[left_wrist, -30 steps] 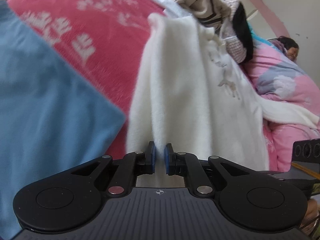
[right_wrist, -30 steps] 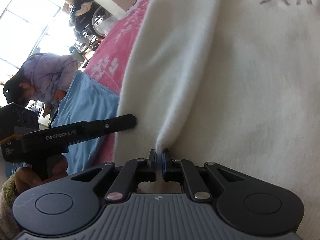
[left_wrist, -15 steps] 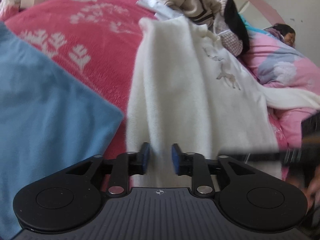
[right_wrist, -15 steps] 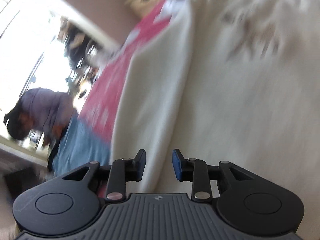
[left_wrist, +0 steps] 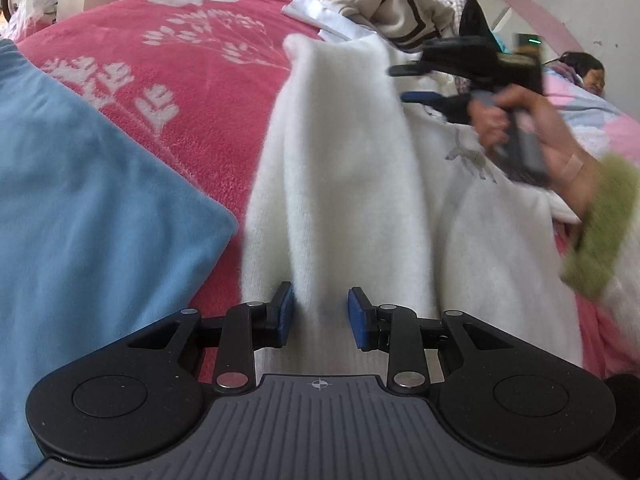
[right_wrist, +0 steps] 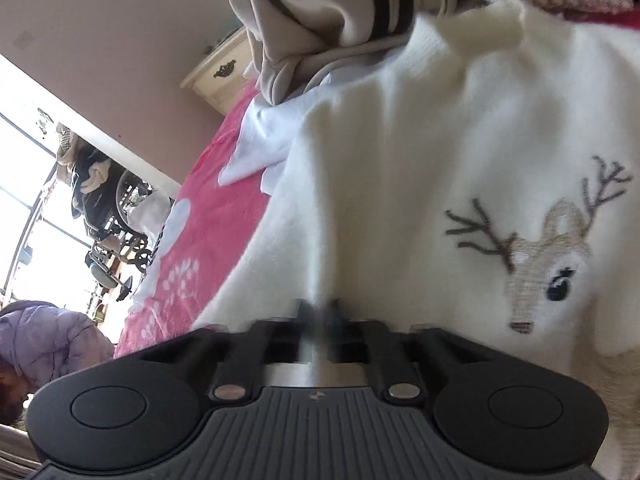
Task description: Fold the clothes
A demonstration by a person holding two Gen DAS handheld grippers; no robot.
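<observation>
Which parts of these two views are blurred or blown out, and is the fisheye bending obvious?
Left wrist view: sharp on the white sweater, but the right gripper and its hand smear; bed edges bow. Right wrist view: its own fingertips are blurred, the deer embroidery is fairly crisp, the window is overexposed.

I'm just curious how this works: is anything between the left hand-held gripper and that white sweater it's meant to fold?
Nothing visible. The left hand-held gripper stands open right at the white sweater, a ridge of its fabric already between the fingers.
</observation>
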